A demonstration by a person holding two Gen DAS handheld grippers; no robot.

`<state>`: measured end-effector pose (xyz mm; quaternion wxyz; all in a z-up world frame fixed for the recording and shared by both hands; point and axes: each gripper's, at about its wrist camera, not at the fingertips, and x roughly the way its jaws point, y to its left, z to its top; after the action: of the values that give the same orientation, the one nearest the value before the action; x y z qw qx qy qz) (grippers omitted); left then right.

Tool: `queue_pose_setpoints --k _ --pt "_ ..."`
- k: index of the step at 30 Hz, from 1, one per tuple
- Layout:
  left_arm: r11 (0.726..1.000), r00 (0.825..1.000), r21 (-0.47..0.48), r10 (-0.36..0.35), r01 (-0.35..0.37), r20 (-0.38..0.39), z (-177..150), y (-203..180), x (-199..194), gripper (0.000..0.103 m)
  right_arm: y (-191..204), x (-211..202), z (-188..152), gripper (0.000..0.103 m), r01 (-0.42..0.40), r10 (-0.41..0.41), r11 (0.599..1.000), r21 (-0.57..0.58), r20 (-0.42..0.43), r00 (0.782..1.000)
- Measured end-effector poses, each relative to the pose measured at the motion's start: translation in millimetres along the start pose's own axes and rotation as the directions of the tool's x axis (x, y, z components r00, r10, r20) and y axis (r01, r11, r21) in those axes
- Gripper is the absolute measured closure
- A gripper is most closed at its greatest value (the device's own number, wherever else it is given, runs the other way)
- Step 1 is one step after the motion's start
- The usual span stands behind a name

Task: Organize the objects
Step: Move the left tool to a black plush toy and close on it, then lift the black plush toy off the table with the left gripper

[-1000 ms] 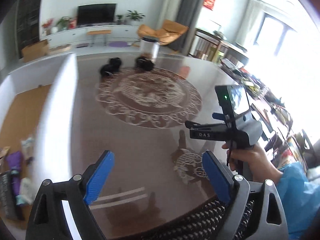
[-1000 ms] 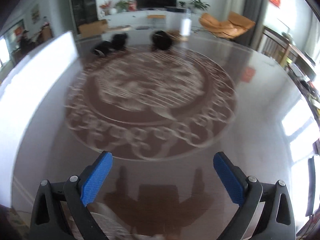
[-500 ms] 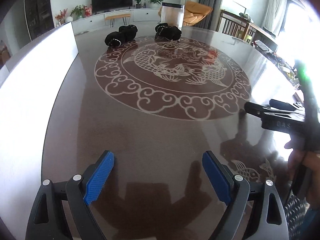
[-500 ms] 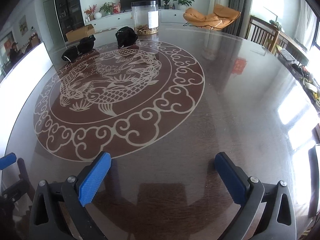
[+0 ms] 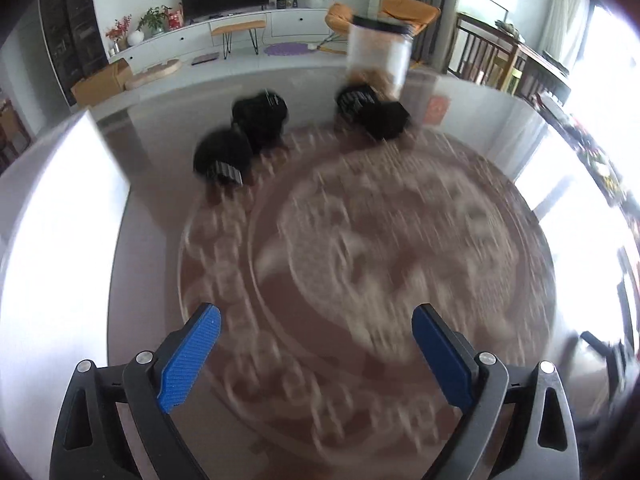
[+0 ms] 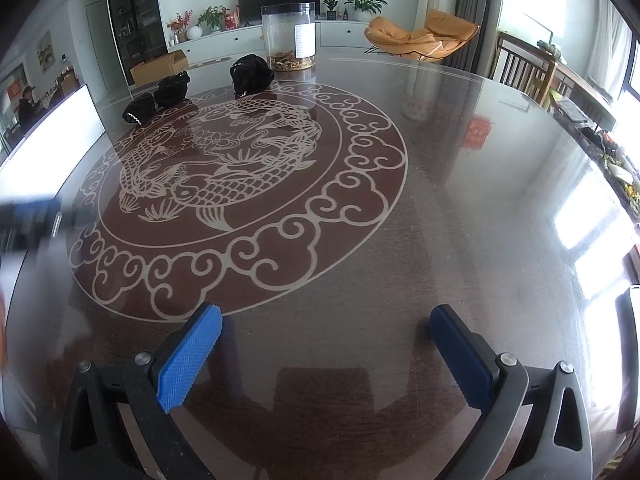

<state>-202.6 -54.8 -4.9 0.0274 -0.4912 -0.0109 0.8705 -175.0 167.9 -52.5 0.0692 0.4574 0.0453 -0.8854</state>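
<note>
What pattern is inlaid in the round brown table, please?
Pale fish ringed by cloud scrolls on the round brown table, clearest from the right wrist.

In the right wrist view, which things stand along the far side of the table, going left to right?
Small black bundle → second black bundle → larger black bundle → clear jar, all on the glossy table.

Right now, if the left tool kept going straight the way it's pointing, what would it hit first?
Probably the glossy brown table with the pale fish pattern, since the open, empty left tool tilts down at it. The black bundles and clear jar sit farther on; blur hides depth.
</note>
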Motion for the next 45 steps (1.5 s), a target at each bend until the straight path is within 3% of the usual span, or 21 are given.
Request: queue_pose_setpoints --k 4,7,11,16,17,19,21,23,29,35,37,38,39,45 --pt "0.999 0.999 -0.010 0.039 -0.039 -0.003 60 24 28 0.005 0 0 0 0.000 0.001 -0.001 1.000 0.000 0.000 1.000" --pt "0.997 0.996 0.023 0.079 -0.079 -0.033 88 30 51 0.005 0 0 0 0.000 0.001 -0.001 1.000 0.001 0.000 1.000" --pt "0.993 0.992 0.007 0.116 -0.115 -0.040 106 37 77 0.005 0 0 0 0.000 0.002 -0.002 1.000 0.002 0.001 1.000" --pt "0.993 0.988 -0.053 0.098 -0.105 -0.122 113 52 110 0.003 0 0 0 0.000 0.001 -0.001 1.000 0.002 0.001 1.000" --pt "0.993 0.991 -0.070 0.085 -0.092 -0.101 113 55 110 0.004 0 0 0 0.000 0.004 -0.004 1.000 0.003 0.000 1.000" --pt "0.991 0.993 -0.087 0.098 -0.103 -0.067 111 59 107 0.017 0 0 0 0.000 0.004 -0.004 1.000 0.003 0.000 1.000" --pt "0.988 0.994 -0.109 0.113 -0.113 -0.006 105 62 98 0.056 0 0 0 0.000 0.004 -0.004 1.000 0.003 0.000 1.000" --pt "0.985 0.994 -0.132 0.111 -0.108 0.013 97 64 92 0.063 0 0 1 0.000 0.003 -0.003 1.000 0.003 0.000 1.000" --pt "0.967 0.981 -0.187 0.187 -0.175 0.049 34 46 59 0.064 1 0 1 0.000 0.003 -0.003 1.000 0.004 0.001 1.000" --pt "0.973 0.983 -0.158 0.178 -0.167 0.056 -63 16 8 0.055 0 -1 1 0.000 -0.002 0.002 1.000 0.015 0.005 1.000" --pt "0.976 0.983 -0.145 0.174 -0.163 0.067 -90 14 -6 0.042 -2 -2 1 0.000 -0.003 0.003 1.000 0.025 0.008 1.000" --pt "0.976 0.982 -0.140 0.175 -0.165 0.066 -100 14 -12 0.024 -2 -2 1 0.000 -0.004 0.004 1.000 0.029 0.009 1.000" --pt "0.977 0.982 -0.133 0.179 -0.169 0.063 -109 16 -14 0.013 -2 -2 1 0.000 -0.004 0.004 1.000 0.030 0.009 1.000" --pt "0.982 0.981 -0.041 0.188 -0.186 0.043 -111 17 -16 0.000 1 -1 1 0.000 0.009 -0.009 1.000 0.016 0.001 1.000"
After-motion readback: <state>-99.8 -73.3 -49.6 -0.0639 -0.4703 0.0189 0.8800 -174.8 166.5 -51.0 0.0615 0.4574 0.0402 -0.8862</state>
